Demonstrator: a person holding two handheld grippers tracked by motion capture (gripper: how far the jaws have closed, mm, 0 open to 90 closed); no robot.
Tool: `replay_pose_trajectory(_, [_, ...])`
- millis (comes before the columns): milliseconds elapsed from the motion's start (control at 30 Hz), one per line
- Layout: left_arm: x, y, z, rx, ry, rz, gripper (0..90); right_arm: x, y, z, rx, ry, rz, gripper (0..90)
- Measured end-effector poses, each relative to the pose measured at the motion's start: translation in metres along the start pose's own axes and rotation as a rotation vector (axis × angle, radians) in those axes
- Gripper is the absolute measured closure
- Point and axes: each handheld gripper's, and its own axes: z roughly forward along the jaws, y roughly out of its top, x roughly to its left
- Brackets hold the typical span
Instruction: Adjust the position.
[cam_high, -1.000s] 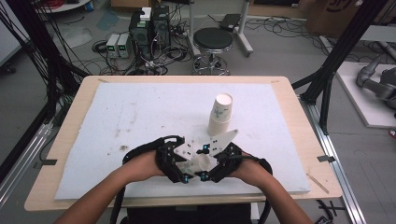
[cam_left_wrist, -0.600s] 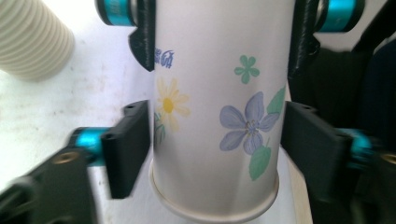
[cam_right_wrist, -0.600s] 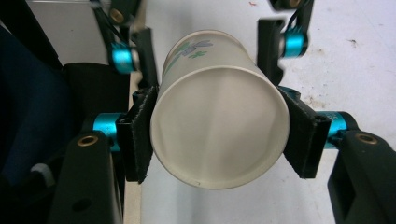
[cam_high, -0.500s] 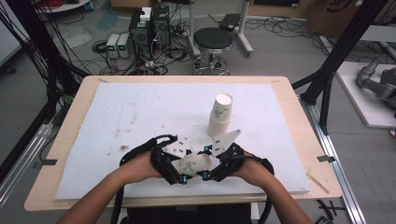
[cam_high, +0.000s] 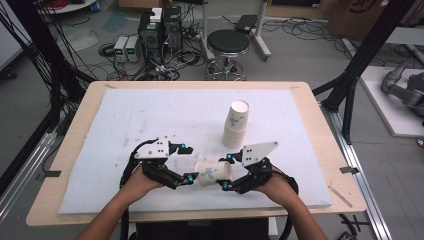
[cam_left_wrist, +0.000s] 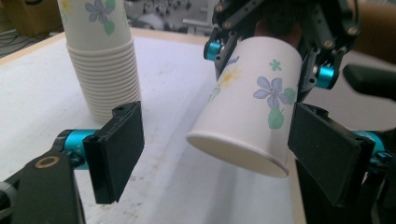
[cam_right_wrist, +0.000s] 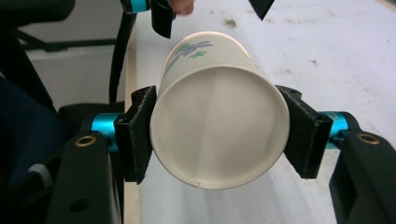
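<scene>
A single flowered paper cup (cam_high: 214, 173) lies level in the air near the table's front edge. My right gripper (cam_high: 227, 172) is shut on its wide mouth end, and both pads (cam_right_wrist: 135, 133) press the cup (cam_right_wrist: 217, 126). Those jaws have just been opening slightly with the cup still gripped. My left gripper (cam_high: 189, 162) stands open at the base end; its jaws have just been opening. In the left gripper view the pads (cam_left_wrist: 119, 149) flank the cup (cam_left_wrist: 252, 107) without touching it. A stack of the same cups (cam_high: 236, 125) stands upright behind.
A white foam mat (cam_high: 150, 115) covers most of the wooden table (cam_high: 320, 130). The cup stack (cam_left_wrist: 100, 56) rises just left of my left jaw. A stool (cam_high: 227, 47) and cabling sit on the floor beyond the far edge.
My left gripper has opened, let go of the cup and slid left. The cup now shows between the two grippers, held by the right one alone.
</scene>
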Motion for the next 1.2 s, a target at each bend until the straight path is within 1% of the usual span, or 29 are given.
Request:
replay_pose_trajectory(67, [-0.001,-0.002,0.000,-0.025,-0.011,-0.009,18.5,0.002,-0.003,-0.002,-0.037,-0.009,0.005,35.5])
replay_pose_trajectory(133, [-0.002,-0.004,0.001,-0.033,-0.021,-0.011,18.1,0.003,-0.006,-0.005,-0.075,-0.020,0.012,35.4])
replay_pose_trajectory(200, [-0.003,-0.005,0.002,-0.041,-0.025,-0.014,18.0,0.004,-0.009,-0.006,-0.106,-0.018,0.021,35.5])
replay_pose_trajectory(300, [-0.005,-0.007,0.002,-0.054,-0.029,-0.018,17.6,0.003,-0.012,-0.008,-0.121,-0.015,0.026,35.5])
replay_pose_trajectory(400, [-0.006,-0.009,0.003,-0.063,-0.033,-0.022,17.6,0.001,-0.014,-0.011,-0.150,-0.012,0.032,35.5])
replay_pose_trajectory(533, [-0.007,-0.010,0.006,-0.064,-0.042,-0.019,17.6,-0.001,-0.016,-0.012,-0.172,-0.001,0.051,35.6])
replay_pose_trajectory(600, [-0.006,-0.010,0.011,-0.056,-0.065,-0.018,17.6,-0.002,-0.017,-0.012,-0.182,0.007,0.056,35.6])
replay_pose_trajectory(667, [-0.005,-0.010,0.014,-0.058,-0.071,-0.020,17.5,-0.002,-0.017,-0.012,-0.187,0.014,0.058,35.6])
replay_pose_trajectory(733, [-0.005,-0.010,0.016,-0.063,-0.072,-0.021,17.6,-0.002,-0.016,-0.012,-0.190,0.018,0.056,35.6])
replay_pose_trajectory(833, [-0.004,-0.009,0.021,-0.083,-0.089,-0.024,17.5,-0.001,-0.015,-0.011,-0.196,0.027,0.054,35.6])
replay_pose_trajectory(900, [-0.004,-0.009,0.022,-0.086,-0.095,-0.025,17.5,-0.001,-0.015,-0.011,-0.197,0.028,0.054,35.6])
replay_pose_trajectory(1000, [-0.005,-0.008,0.026,-0.093,-0.115,-0.019,18.4,-0.002,-0.016,-0.012,-0.209,0.032,0.064,35.6])
replay_pose_trajectory(1167, [-0.006,-0.008,0.030,-0.098,-0.126,-0.019,19.8,-0.003,-0.017,-0.011,-0.223,0.046,0.070,35.7])
replay_pose_trajectory(1200, [-0.007,-0.008,0.032,-0.105,-0.128,-0.014,20.7,-0.003,-0.017,-0.010,-0.224,0.051,0.074,35.8])
